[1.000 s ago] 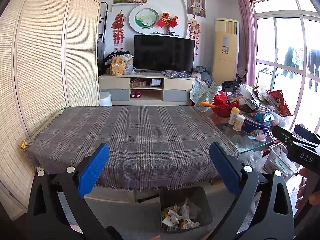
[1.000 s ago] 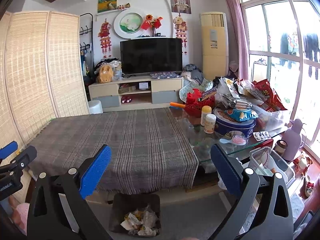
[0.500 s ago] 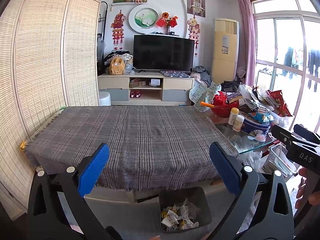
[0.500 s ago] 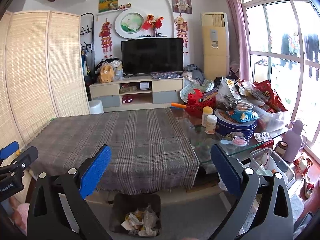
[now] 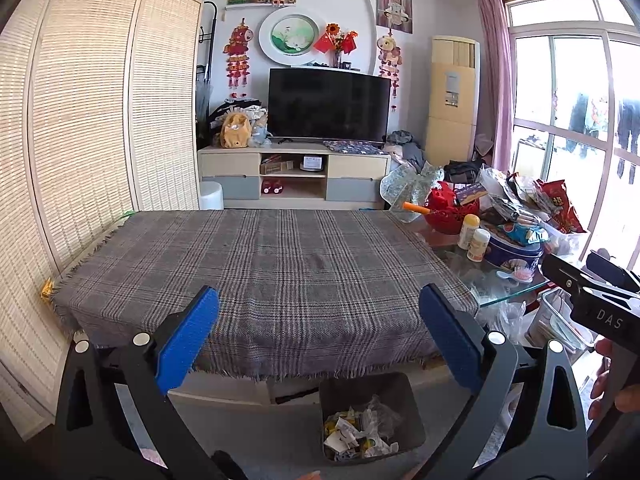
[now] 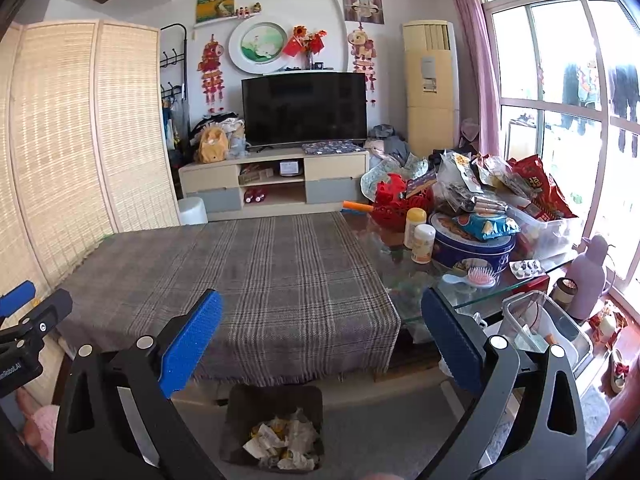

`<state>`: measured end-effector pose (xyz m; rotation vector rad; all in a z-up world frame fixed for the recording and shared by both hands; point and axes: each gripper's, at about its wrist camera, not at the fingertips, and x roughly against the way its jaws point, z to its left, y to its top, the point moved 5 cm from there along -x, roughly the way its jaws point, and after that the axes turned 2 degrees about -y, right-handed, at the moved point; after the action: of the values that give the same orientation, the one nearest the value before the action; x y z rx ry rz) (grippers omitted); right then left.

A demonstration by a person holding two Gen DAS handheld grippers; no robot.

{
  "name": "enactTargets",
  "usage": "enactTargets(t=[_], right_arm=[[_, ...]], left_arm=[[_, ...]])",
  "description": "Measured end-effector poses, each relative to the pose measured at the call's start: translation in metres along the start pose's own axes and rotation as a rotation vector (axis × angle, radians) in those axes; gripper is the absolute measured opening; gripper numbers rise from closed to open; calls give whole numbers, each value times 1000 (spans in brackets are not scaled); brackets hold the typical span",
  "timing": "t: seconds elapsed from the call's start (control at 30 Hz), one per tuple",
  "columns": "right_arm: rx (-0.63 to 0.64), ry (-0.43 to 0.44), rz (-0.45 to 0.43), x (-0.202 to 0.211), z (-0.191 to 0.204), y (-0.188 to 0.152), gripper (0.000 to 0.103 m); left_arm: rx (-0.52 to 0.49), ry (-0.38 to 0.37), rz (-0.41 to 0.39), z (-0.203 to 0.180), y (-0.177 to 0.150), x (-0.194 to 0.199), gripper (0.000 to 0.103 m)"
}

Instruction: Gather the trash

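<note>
Left wrist view first: the left tongs [image 5: 318, 328] are spread wide with nothing between the blue pads [image 5: 187, 344], held above the near edge of the tabletop [image 5: 264, 268], which is covered by a grey plaid cloth. Below that edge, at 6 o'clock in the frame, a dark rectangular trash bin [image 5: 370, 416] stands upright on the floor with its open mouth up; its long axis runs roughly from 9 to 3 o'clock. Inside lies a heap of crumpled trash [image 5: 358, 434], white and yellow scraps and some clear film. At 3 o'clock the right tongs [image 5: 588, 280] show from the side, with fingers of a hand [image 5: 608, 384] under them. Behind them the glass part of the tabletop carries two yellowish bottles [image 5: 474, 238], a round blue tin [image 5: 514, 246] and a red basket [image 5: 450, 210].

Right wrist view: the right tongs [image 6: 320, 330] are likewise spread and hold nothing. The trash bin [image 6: 276, 426] sits at 6 o'clock, just in front of the cloth's fringe, with the crumpled trash [image 6: 282, 442] filling its bottom. At 9 o'clock part of the left tongs [image 6: 24, 320] enters the frame. At 3 o'clock a clear plastic box [image 6: 540, 324] stands beneath the glass edge, and a pink hairbrush [image 6: 476, 278] lies on the glass near the blue tin [image 6: 472, 246].
</note>
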<state>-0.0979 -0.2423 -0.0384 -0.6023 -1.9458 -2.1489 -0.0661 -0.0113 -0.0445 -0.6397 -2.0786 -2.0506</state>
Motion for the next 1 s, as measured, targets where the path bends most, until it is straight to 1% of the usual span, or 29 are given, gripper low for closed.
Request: enactTargets(t=[0.37, 0.63, 0.9, 1.0], right_arm=[[-3, -2, -1, 0, -1, 1, 100], [-2, -3, -1, 0, -1, 1, 100], [-1, -5, 7, -2, -1, 0, 100], [-2, -6, 8, -2, -1, -1, 100]], left_arm=[[-1, -10, -1, -2, 3, 2, 95], [-11, 9, -4, -1, 5, 2, 95], [-17, 3, -16, -2, 6, 3, 95], [-10, -15, -15, -2, 7, 2, 95]])
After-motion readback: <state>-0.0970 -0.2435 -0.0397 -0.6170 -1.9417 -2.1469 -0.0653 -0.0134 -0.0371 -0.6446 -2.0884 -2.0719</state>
